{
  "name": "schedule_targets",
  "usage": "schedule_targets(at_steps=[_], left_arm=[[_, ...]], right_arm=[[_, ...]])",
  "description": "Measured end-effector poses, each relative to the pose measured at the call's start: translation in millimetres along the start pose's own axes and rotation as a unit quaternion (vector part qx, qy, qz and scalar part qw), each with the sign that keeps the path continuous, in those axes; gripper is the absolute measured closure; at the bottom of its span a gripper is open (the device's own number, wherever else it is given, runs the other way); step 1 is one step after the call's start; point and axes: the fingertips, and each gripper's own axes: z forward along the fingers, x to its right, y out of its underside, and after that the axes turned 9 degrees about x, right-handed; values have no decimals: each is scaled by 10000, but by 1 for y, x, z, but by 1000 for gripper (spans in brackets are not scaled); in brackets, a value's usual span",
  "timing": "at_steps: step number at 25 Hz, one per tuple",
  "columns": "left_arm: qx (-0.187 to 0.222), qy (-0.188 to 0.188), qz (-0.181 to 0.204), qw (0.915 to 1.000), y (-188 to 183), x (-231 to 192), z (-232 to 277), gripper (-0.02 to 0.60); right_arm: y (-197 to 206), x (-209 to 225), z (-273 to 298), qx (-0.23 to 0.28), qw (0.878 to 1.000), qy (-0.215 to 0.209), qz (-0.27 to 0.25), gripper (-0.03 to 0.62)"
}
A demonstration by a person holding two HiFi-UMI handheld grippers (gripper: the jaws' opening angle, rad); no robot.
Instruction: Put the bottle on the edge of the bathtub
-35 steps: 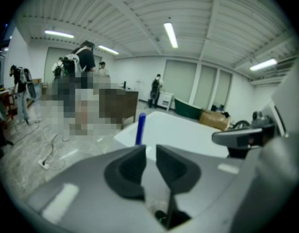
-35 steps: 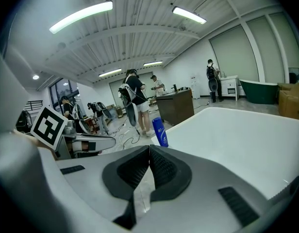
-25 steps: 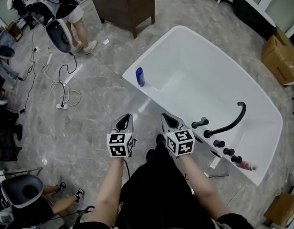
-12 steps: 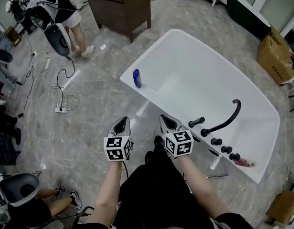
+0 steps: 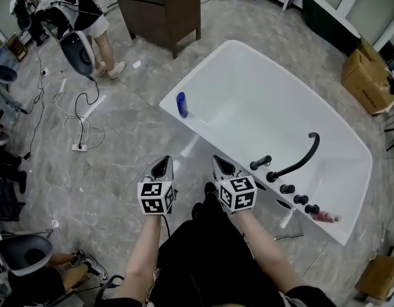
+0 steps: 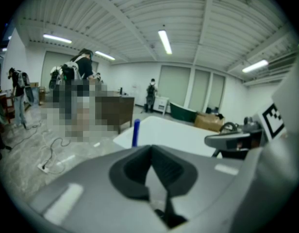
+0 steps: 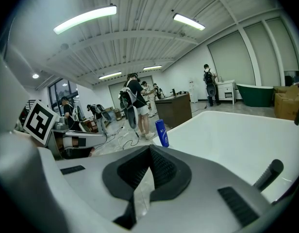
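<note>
Scene: a person stands beside a white bathtub (image 5: pixel 198 73) on a grey tiled floor, a pair of tongs in each hand
Left tongs (image 5: pixel 161 166): jaws closed together with nothing between them, held low in front of the person's body
Right tongs (image 5: pixel 222 165): jaws likewise closed and empty, just beside the left pair, at its 3 o'clock
Bottle (image 5: pixel 181 104): blue, upright on the bathtub's rim at the corner nearest the tongs, at 12 o'clock from the left tongs and 11 o'clock from the right; well apart from both
Bottle in the left gripper view (image 6: pixel 135 132): standing straight above the closed jaw tips, free of any contact
Bottle in the right gripper view (image 7: pixel 162 132): upright on the rim, at 12 o'clock of the jaws
Faucet (image 5: pixel 299 158): black spout and knobs on the rim, at 3 o'clock of the right tongs
Step in hand: placement appears complete, since the bottle rests on the edge unheld
Next move: probably none on the bottle; it calls only for keeping both tongs clear of the rim so the bottle is not knocked into the tub
</note>
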Motion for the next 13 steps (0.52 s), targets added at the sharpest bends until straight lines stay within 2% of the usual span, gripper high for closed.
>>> schedule_targets(at_steps=[13], left_arm=[[8,83,-25,10000,2,-6,-4,574]], right_arm=[[4,-16,1,-19,9999,-108,-64,592]])
